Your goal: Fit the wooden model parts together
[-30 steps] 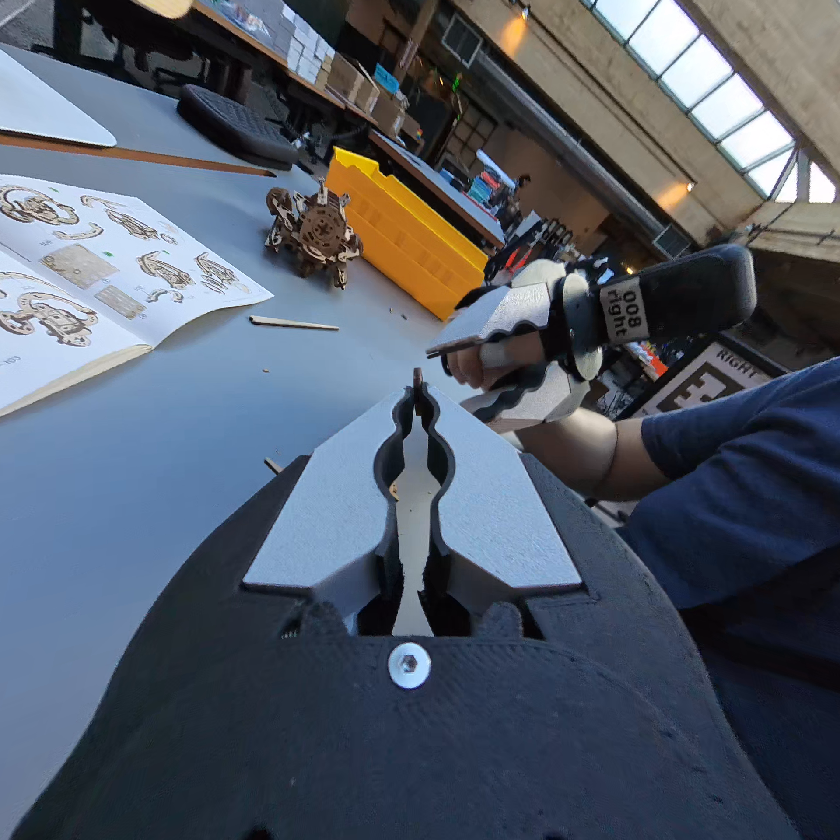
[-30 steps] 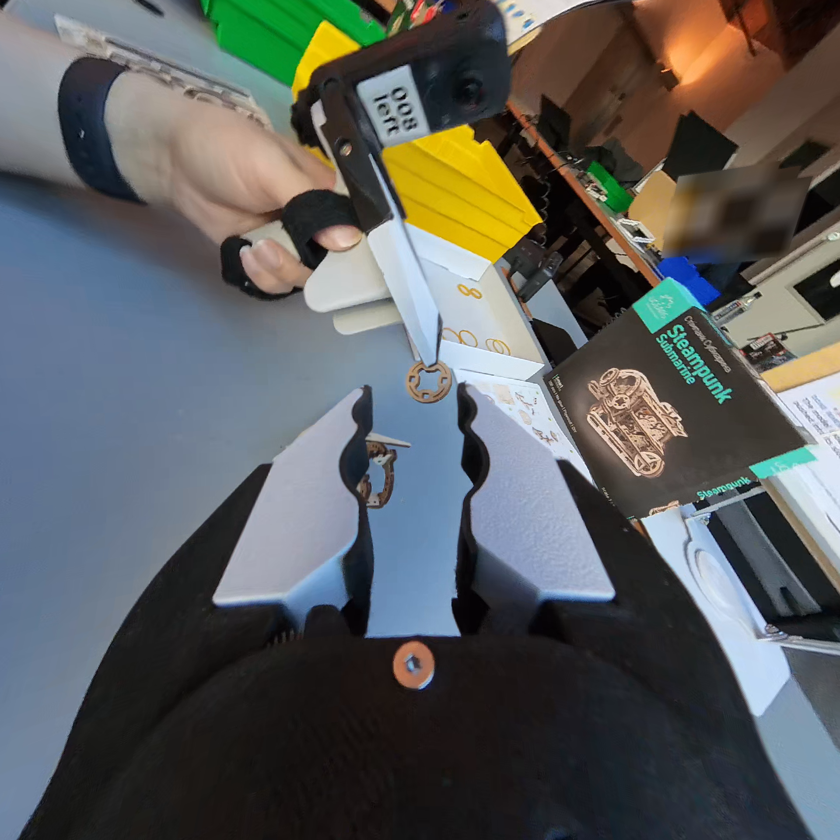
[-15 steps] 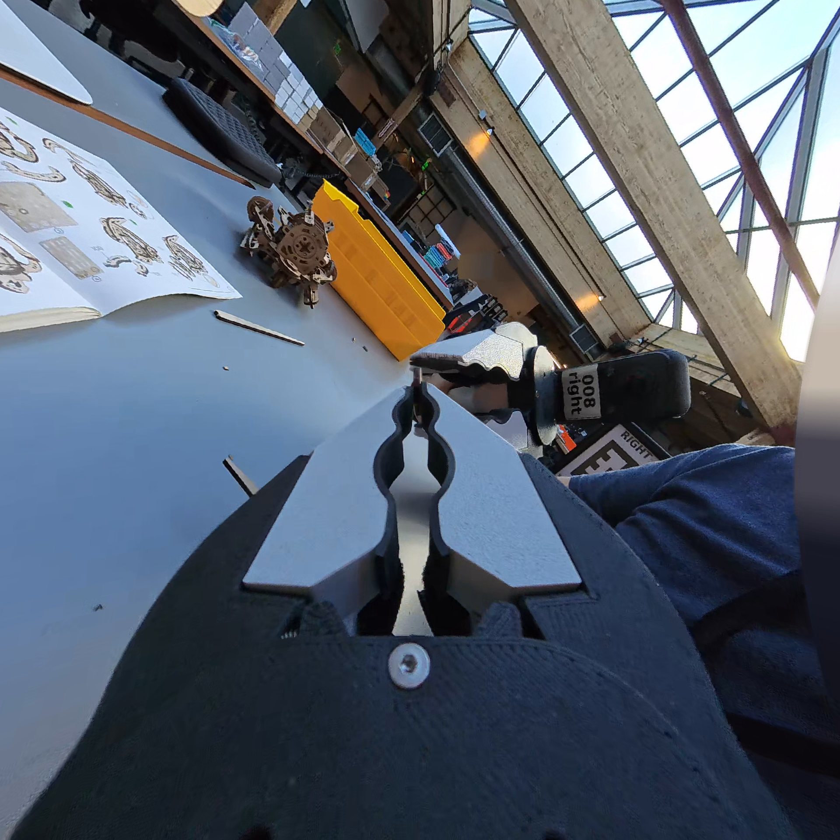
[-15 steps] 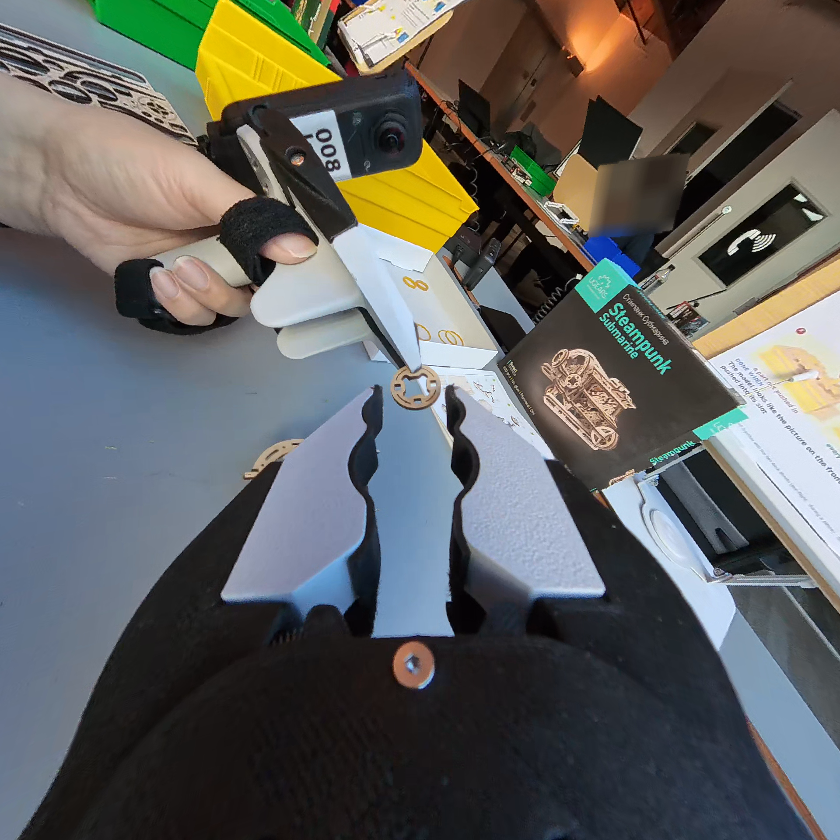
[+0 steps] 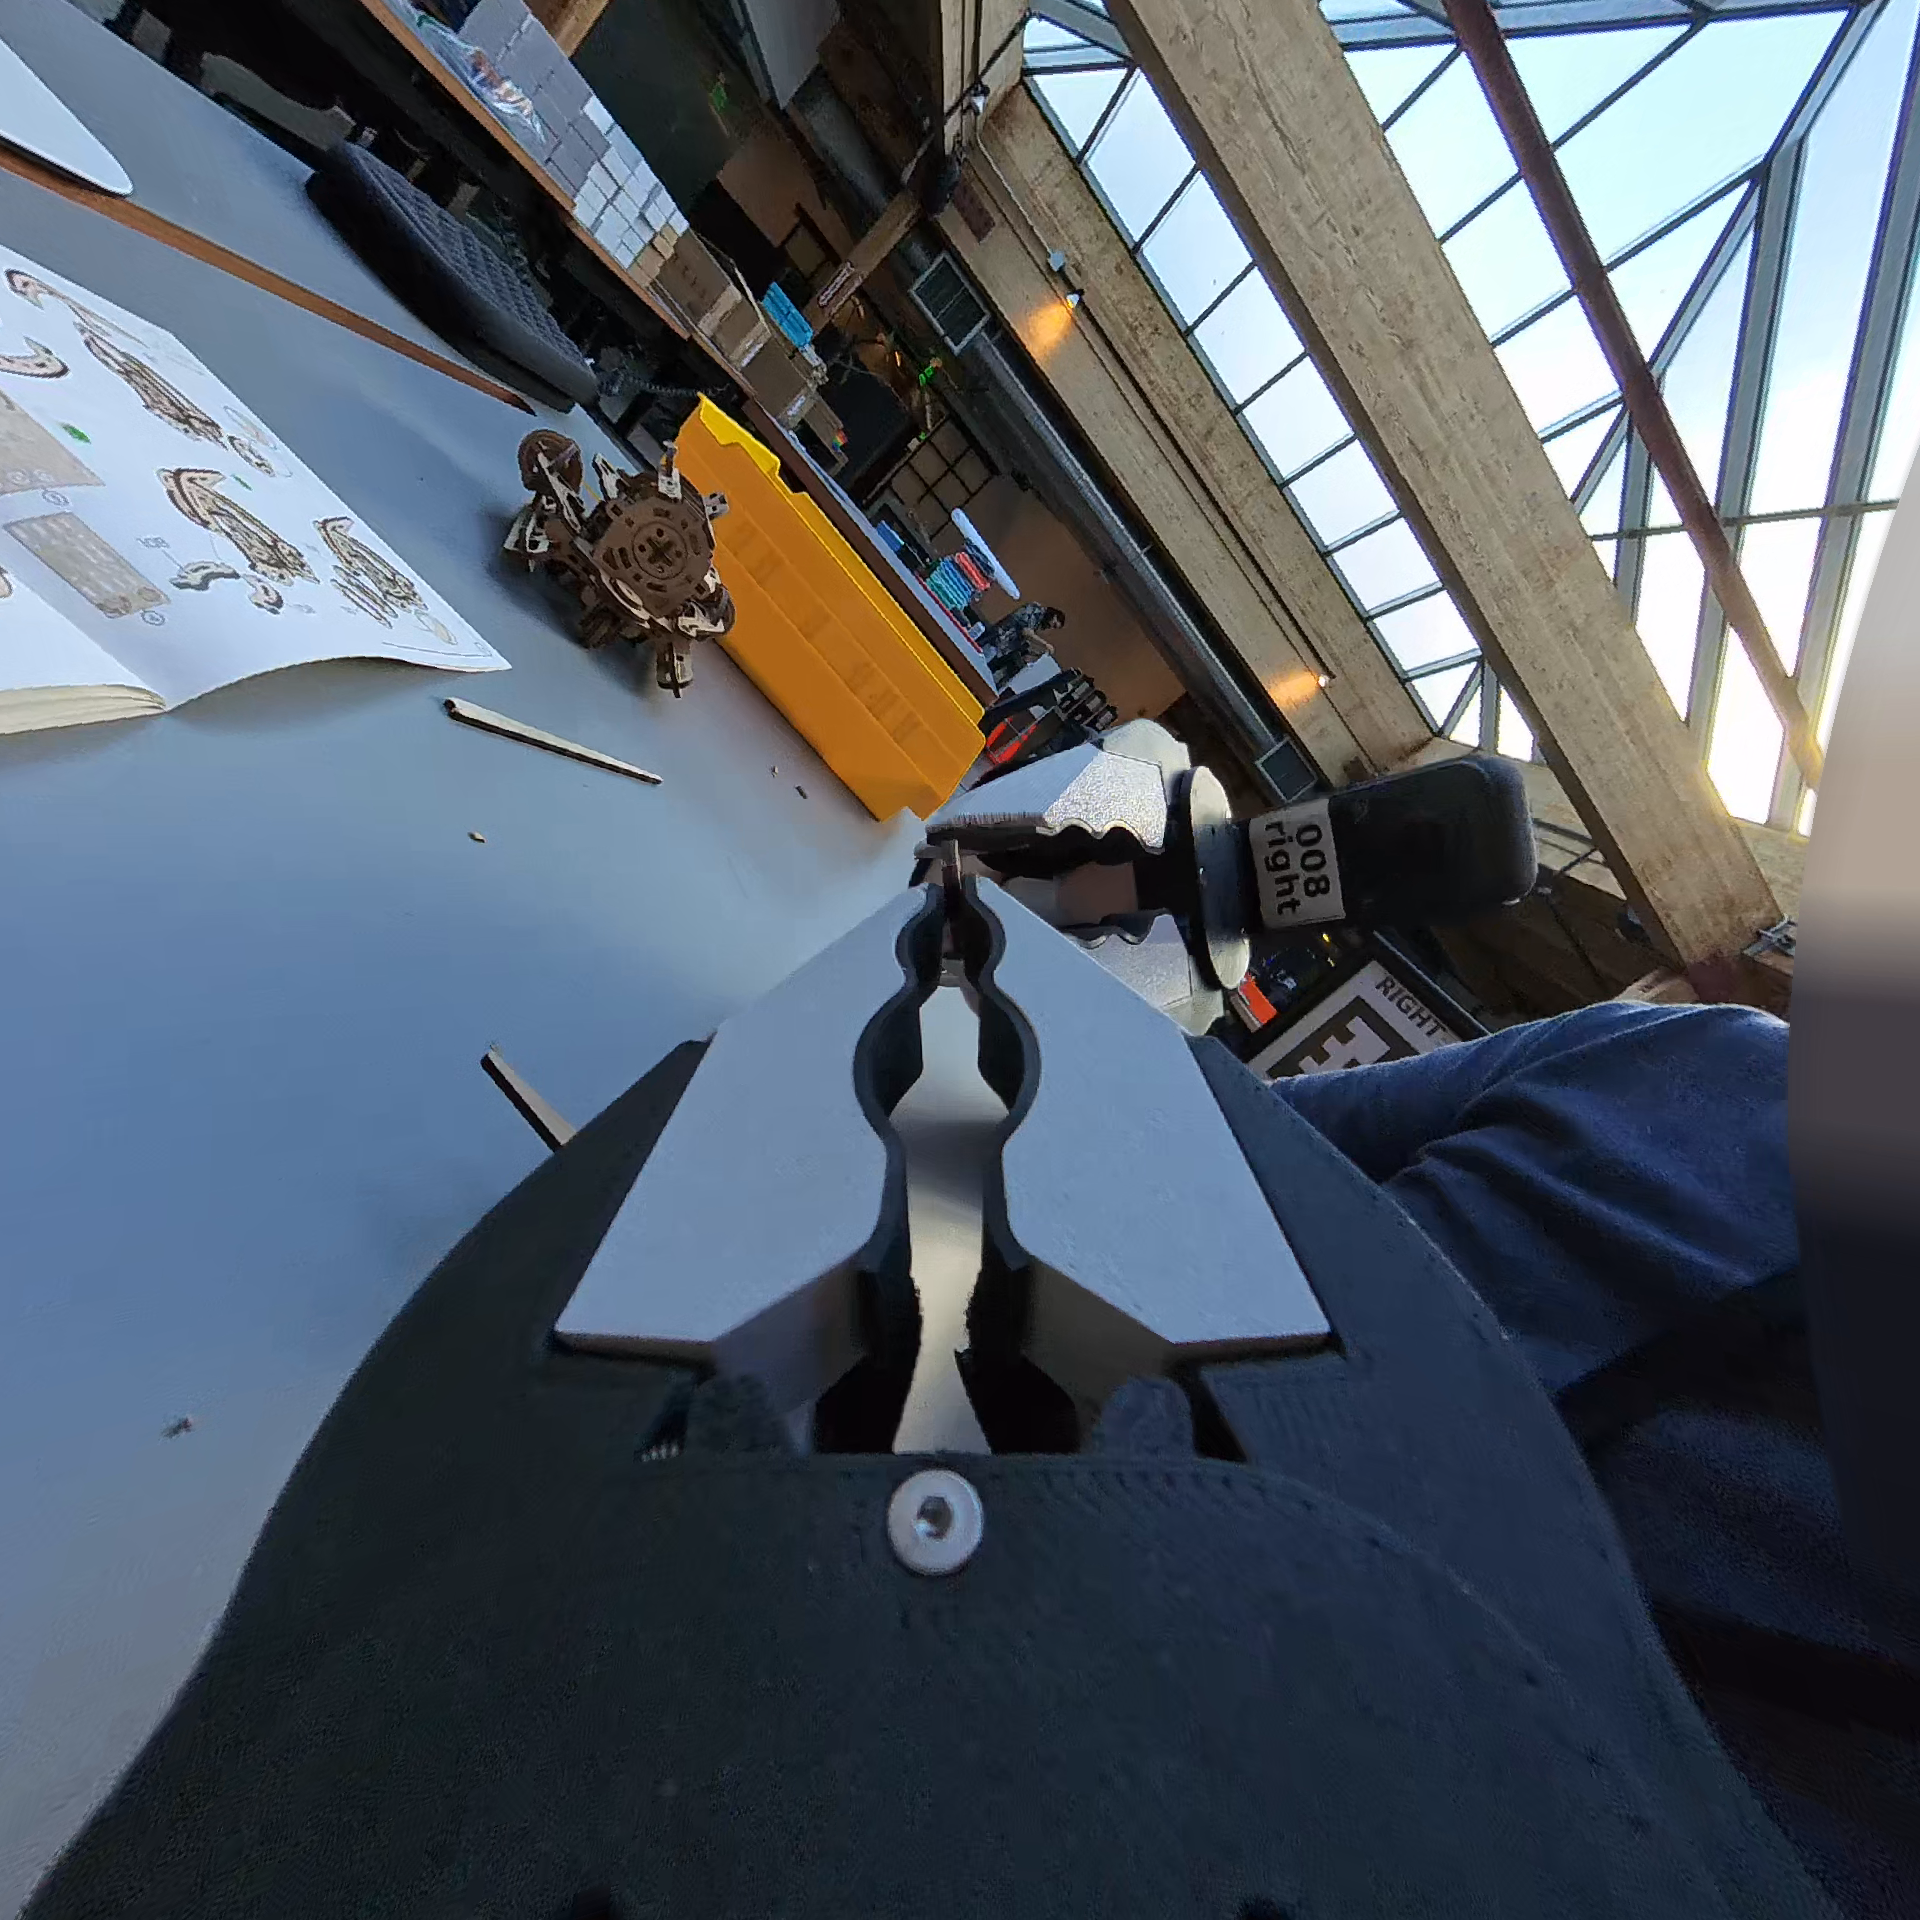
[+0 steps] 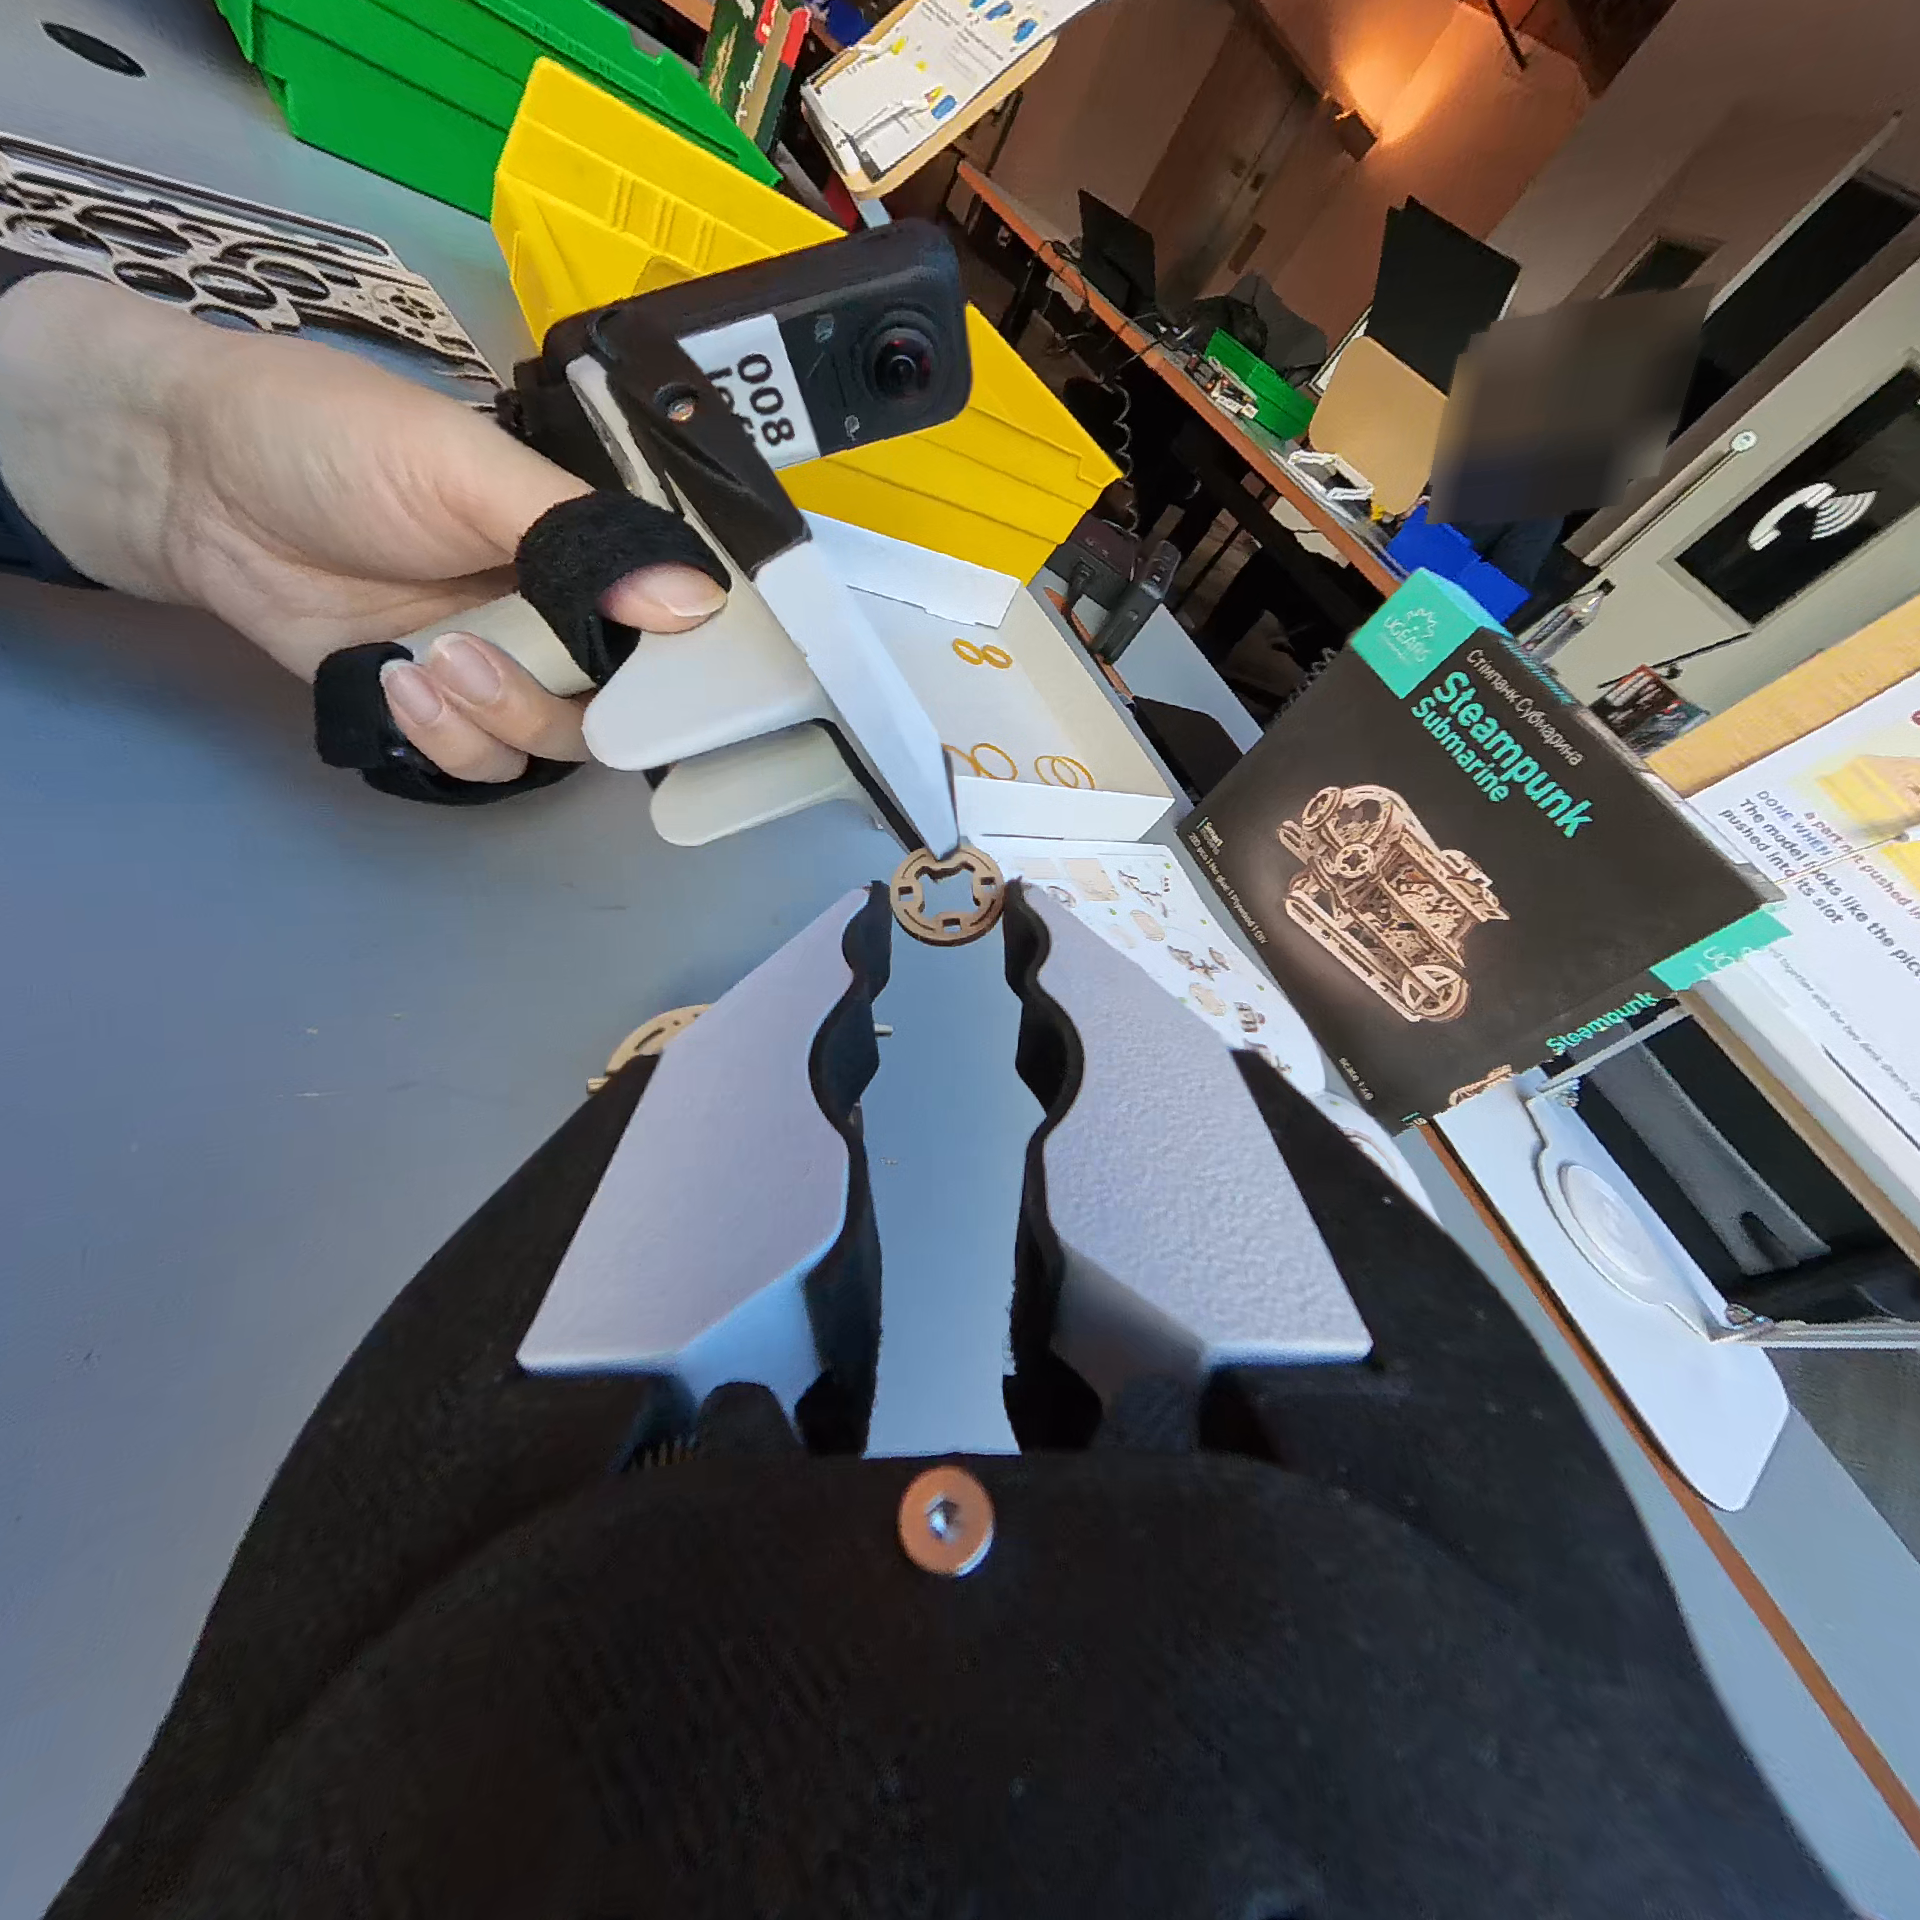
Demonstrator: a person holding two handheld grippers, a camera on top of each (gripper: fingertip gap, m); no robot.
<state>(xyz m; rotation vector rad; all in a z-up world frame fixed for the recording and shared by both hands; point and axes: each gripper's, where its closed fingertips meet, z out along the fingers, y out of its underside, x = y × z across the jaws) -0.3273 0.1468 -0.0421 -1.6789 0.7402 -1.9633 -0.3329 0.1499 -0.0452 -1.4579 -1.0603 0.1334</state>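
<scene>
A small flat wooden ring (image 6: 948, 935) with a notched hole is held up above the grey table (image 6: 208, 1039). My left gripper (image 5: 951, 904) is shut on it and pinches its top edge; in the right wrist view its white fingertips (image 6: 930, 821) clamp the ring's rim. My right gripper (image 6: 948, 902) has closed around the same ring, and its pads touch the ring on both sides. In the left wrist view the ring (image 5: 949, 862) shows edge-on, with the right gripper's fingers (image 5: 1060, 800) just beyond it. A partly built wooden model (image 5: 623, 561) stands farther off on the table.
An open instruction booklet (image 5: 156, 520) and a thin wooden stick (image 5: 551, 740) lie left. A yellow bin (image 5: 831, 644), green bins (image 6: 416, 94) and a punched wooden sheet (image 6: 208, 249) stand behind. A black kit box (image 6: 1455, 862), a white box (image 6: 1039, 707) and a loose wooden part (image 6: 655, 1034) are near.
The two grippers have come together and lifted off the table. The right gripper's jaws have narrowed from wide open until they touch the ring that the left gripper holds.
</scene>
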